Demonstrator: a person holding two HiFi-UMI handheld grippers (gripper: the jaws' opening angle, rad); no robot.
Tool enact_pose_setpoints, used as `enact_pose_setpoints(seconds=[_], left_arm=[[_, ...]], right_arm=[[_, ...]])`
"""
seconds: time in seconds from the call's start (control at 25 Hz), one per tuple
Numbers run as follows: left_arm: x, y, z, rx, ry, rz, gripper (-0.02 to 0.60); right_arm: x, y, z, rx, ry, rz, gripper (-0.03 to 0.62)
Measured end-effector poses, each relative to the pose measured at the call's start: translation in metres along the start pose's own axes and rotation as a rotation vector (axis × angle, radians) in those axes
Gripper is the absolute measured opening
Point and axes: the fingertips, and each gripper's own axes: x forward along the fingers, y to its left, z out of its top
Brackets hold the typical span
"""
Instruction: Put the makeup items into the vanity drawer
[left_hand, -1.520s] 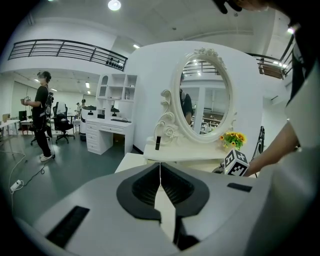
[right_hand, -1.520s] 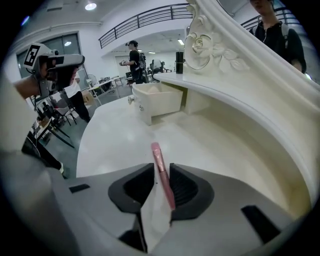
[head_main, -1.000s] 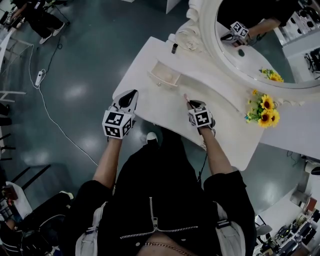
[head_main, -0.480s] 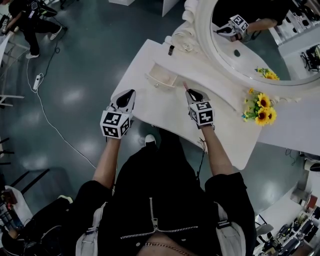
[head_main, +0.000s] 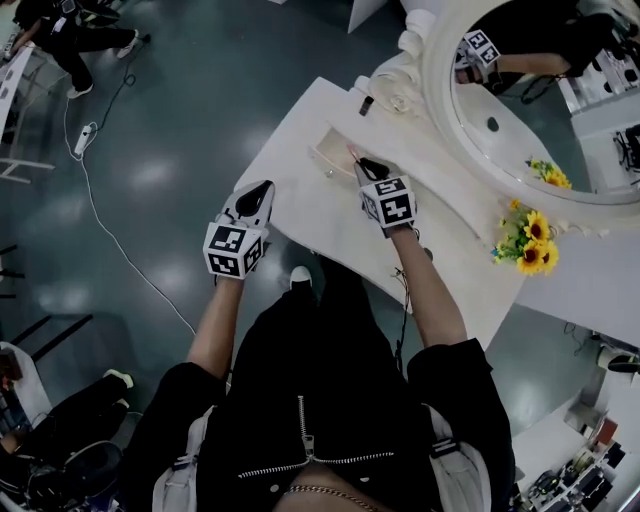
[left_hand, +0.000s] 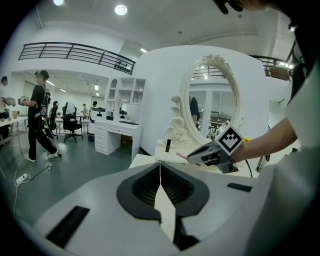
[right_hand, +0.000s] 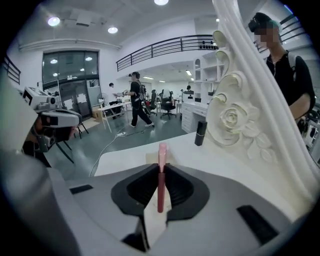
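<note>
Head view: the right gripper (head_main: 362, 163) hangs just over the small open drawer (head_main: 327, 158) of the white vanity bench (head_main: 300, 215). It is pinching a slim pink makeup stick (head_main: 351, 152) whose tip points at the drawer. In the right gripper view the ribbed black pads clamp the stick partway along, with its paler end poking out past the jaws. The left gripper (head_main: 262, 190) sits well to the left of the drawer at the bench's front edge, jaws pressed together on nothing.

To do this step well, I would bring the stick low into the drawer and tip it lengthwise before letting go. It looks round, smooth and thin, so it would likely roll or bounce out if dropped from height. The drawer looks shallow, so the release should be gentle.

The bench top is smooth and glossy. Behind the drawer, a short black tube (right_hand: 200, 133) stands upright beside the mirror frame (right_hand: 235, 120), which is carved with roses.
</note>
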Motion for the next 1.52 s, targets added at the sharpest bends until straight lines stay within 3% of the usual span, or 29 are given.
enact_pose_setpoints(seconds=[0.4, 0.88, 1.2, 1.52], left_arm=[[-0.023, 0.033, -0.018, -0.062, 0.019, 0.096, 0.021], [-0.023, 0.038, -0.026, -0.085, 0.041, 0.111, 0.021], [-0.024, 0.039, -0.03, -0.084, 0.051, 0.114, 0.021], [-0.023, 0.033, -0.027, -0.069, 0.05, 0.095, 0.021]], right_arm=[[0.069, 0.021, -0.005, -0.065, 0.177, 0.054, 0.052], [0.082, 0.016, -0.01, -0.006, 0.203, 0.045, 0.055], [0.079, 0.013, -0.004, 0.015, 0.178, 0.036, 0.069], [0.063, 0.013, 0.006, 0.026, 0.062, 0.035, 0.008]])
